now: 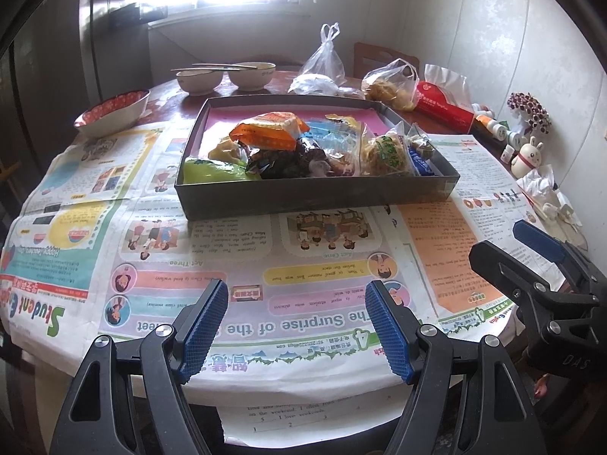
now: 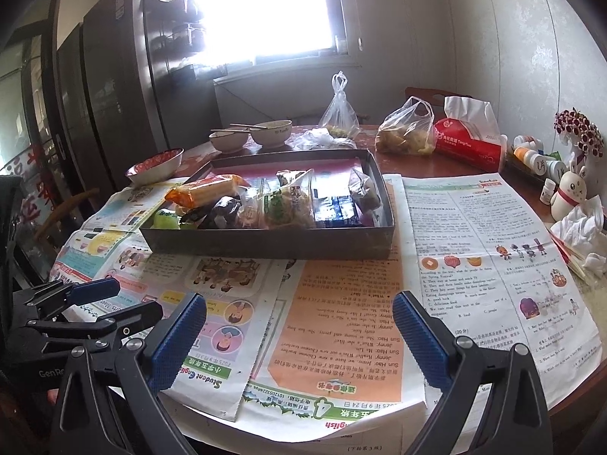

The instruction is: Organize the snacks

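Observation:
A shallow dark box sits on newspapers in the middle of the round table. It holds several snack packs: an orange packet, a green pack, a dark wrapper, a clear bag of noodle snack and a blue pack. My left gripper is open and empty over the near table edge. My right gripper is open and empty, to the right of the left one; it also shows in the left wrist view.
Two bowls with chopsticks and a red-patterned bowl stand at the back left. Plastic bags, a red tissue pack, small bottles, a rabbit figurine and crumpled tissues line the right side. A wall is close on the right.

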